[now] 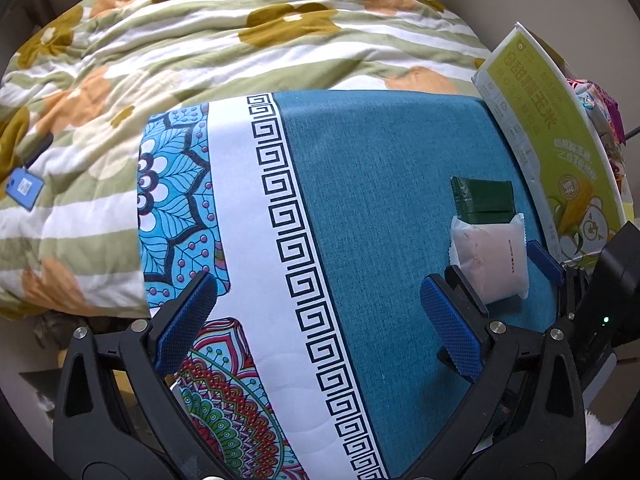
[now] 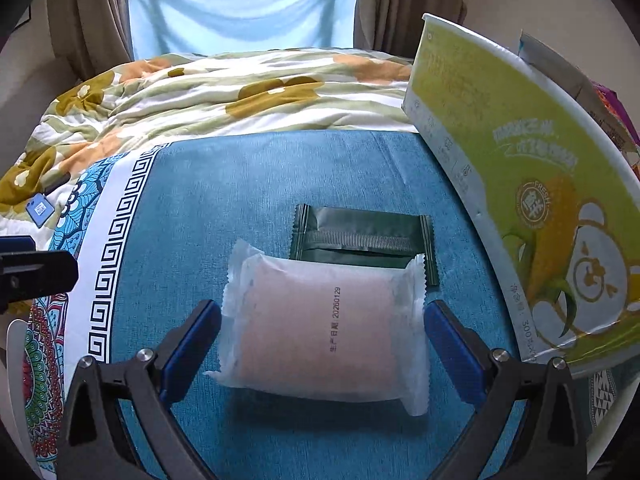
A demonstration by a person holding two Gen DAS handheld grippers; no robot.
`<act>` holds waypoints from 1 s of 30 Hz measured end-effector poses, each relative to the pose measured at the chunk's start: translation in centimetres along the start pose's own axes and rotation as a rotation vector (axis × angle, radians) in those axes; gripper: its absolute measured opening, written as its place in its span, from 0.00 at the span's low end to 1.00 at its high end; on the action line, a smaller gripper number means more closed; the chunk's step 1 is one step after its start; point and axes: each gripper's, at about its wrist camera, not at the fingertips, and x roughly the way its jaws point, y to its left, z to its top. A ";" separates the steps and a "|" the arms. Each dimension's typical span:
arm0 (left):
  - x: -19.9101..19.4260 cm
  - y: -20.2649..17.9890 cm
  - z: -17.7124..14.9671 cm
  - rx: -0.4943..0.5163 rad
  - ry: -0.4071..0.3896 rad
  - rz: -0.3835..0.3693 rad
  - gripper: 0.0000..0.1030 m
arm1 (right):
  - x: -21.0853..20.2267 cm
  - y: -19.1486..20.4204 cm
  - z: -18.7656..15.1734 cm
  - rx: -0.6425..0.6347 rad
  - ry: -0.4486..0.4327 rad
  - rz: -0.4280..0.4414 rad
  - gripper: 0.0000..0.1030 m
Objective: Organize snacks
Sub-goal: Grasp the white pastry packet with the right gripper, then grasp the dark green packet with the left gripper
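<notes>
A white-wrapped pink snack packet lies on the blue cloth, partly over a dark green snack packet. My right gripper is open, its blue fingers on either side of the pink packet, close to its ends. In the left wrist view the pink packet and green packet lie at the right, with the right gripper around the pink one. My left gripper is open and empty over the patterned cloth. A green and yellow corn box stands tilted at the right.
The blue cloth with a patterned white border covers the surface. A flowered quilt lies beyond it, with a blue phone on it. More snack bags show behind the corn box. A curtained window is behind.
</notes>
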 end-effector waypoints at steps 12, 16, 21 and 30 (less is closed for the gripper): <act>1.9 -2.7 1.6 0.119 0.018 -0.033 0.98 | 0.7 -1.9 -1.0 0.071 0.019 0.083 0.79; 3.4 -5.6 2.8 0.236 0.037 -0.083 0.98 | 0.3 -2.8 -1.4 0.086 0.045 0.107 0.77; 5.3 -11.1 4.2 0.495 0.036 -0.074 0.98 | -0.6 -4.8 -2.2 0.097 0.099 0.121 0.74; 7.2 -18.2 5.0 0.869 0.027 -0.051 0.94 | -1.7 -6.9 -3.8 0.083 0.157 0.133 0.70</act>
